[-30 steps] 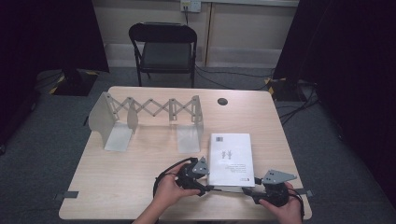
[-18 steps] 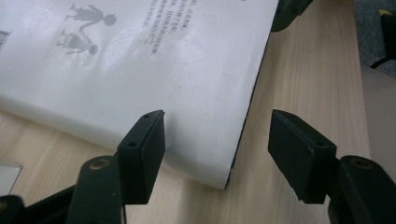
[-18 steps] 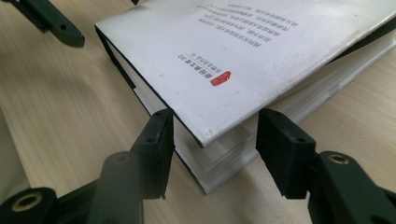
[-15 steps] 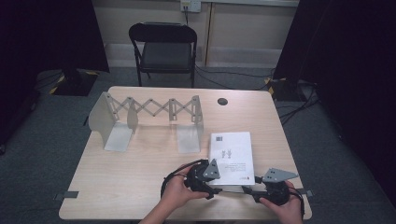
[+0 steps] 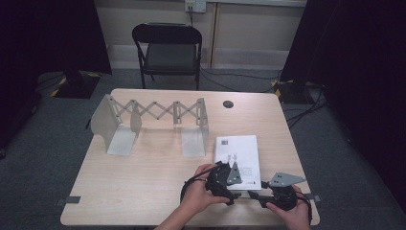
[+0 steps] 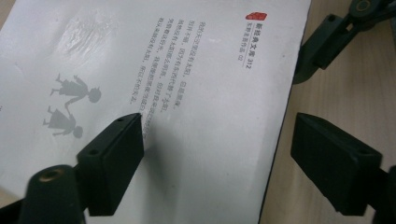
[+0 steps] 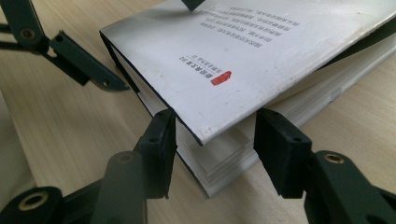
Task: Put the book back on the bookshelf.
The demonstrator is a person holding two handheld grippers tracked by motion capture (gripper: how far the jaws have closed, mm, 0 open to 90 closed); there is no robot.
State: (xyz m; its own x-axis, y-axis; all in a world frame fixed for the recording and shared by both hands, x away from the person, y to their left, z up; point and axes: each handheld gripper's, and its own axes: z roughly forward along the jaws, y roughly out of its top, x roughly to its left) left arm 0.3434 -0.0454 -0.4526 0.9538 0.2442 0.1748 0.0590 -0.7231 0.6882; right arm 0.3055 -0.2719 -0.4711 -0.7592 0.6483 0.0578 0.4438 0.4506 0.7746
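A thick white book [image 5: 238,155] lies flat near the table's front right; its cover [image 6: 196,93] carries small text and two child silhouettes. My left gripper [image 5: 233,188] hovers over its near end, and its jaws have just been opening. In the left gripper view they [image 6: 215,144] stand apart, one above the cover, one beyond the spine edge over the wood, touching nothing. My right gripper [image 5: 256,194] comes in from the right. Its jaws [image 7: 215,140] clasp the book's near corner [image 7: 210,154], one on the spine side, one on the page edges. The cover gapes slightly.
A grey expanding bookend rack [image 5: 153,112] stands across the table's back left. A round cable hole [image 5: 228,104] sits behind the book. A black folding chair [image 5: 167,48] stands beyond the table, with cables on the floor.
My left hand has moved right, from beside the book to over its near end, and its jaws have spread. The right gripper and the book have stayed put.
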